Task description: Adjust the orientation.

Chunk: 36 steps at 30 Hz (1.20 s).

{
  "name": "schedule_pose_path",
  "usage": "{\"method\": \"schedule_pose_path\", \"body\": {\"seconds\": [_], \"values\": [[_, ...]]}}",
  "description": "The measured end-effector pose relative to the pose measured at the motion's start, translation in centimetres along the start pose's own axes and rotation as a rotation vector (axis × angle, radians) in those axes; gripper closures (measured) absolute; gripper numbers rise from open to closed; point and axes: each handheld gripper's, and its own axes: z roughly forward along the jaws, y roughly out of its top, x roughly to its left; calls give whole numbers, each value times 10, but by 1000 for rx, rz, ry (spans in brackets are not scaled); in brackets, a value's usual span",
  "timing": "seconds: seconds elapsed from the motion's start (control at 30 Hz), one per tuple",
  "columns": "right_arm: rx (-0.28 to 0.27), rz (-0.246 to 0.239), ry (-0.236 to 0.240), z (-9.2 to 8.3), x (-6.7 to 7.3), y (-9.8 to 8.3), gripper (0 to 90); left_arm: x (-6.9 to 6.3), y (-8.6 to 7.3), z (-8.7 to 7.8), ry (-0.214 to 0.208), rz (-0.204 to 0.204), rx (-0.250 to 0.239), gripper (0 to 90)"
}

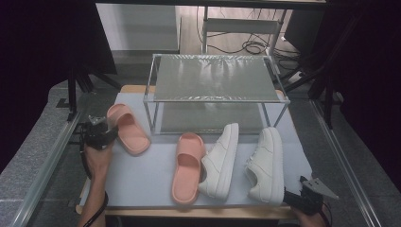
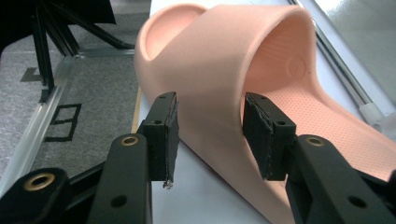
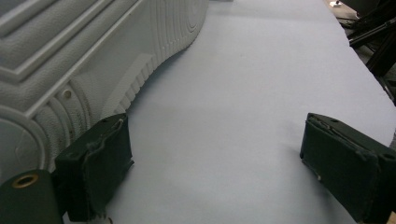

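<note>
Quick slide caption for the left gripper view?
Left hand-held gripper, jaws apart, straddling the strap edge of a pink slide sandal.

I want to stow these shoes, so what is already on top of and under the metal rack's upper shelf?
The rack has a bare top shelf. Its lower shelf, seen below the front rail, looks bare too, though the top covers its rear part.

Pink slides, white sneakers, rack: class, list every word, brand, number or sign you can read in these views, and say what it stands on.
No readable text in any view.
Pink slide at the left tongs: a faint embossed mark on the inner wall of the strap, too blurred to read.
White sneaker sole beside the right tongs: moulded rings and ribs, no letters.
Metal rack: no label.
</note>
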Motion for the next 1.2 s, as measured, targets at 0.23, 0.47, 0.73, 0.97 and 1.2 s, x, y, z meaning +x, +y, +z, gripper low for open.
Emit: {"method": "schedule_pose_path", "body": {"seconds": [0.23,0.47,0.73,0.97,1.2], "values": [[0,0,0,0,0,0,84,-2,0,11,15,-12,8,559],[0,0,0,0,0,0,84,-3,1,11,23,-33,4,723],[0,0,0,0,0,0,84,7,-1,4,43,-50,7,815],[0,0,0,0,0,0,84,17,-3,-8,15,-67,-6,832],[0,0,0,0,0,0,84,21,-2,-32,-25,-41,-22,838]]}}
